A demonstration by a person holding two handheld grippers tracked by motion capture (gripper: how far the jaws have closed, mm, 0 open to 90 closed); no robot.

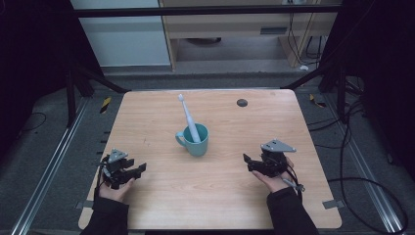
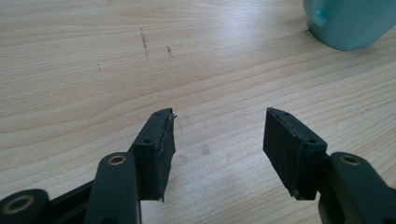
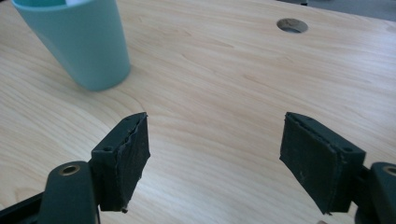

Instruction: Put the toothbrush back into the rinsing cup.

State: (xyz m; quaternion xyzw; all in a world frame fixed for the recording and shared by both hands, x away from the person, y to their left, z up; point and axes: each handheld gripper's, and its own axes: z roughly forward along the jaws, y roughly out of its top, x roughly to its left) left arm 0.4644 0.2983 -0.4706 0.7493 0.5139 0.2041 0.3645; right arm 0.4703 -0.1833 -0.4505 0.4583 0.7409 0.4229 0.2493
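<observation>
High view: I see a teal plastic mug [image 1: 195,140] standing upright mid-table on the pale wooden tabletop [image 1: 147,122], with a white electric toothbrush [image 1: 188,119] leaning in it, head up. My left gripper [image 1: 138,170] and right gripper [image 1: 248,161] rest well apart from the mug, one on each side, jaws spread and holding nothing; I judge this a neutral parked stance.

Your left hand [image 1: 115,188] holds the left gripper [image 1: 138,170] low, near your edge. Its jaws are spread apart with nothing between them. Your right hand [image 1: 275,178] holds the right gripper [image 1: 247,161] the same way, jaws wide apart. Both grippers point inward, toward each other. Dark sleeves cover your forearms.
</observation>
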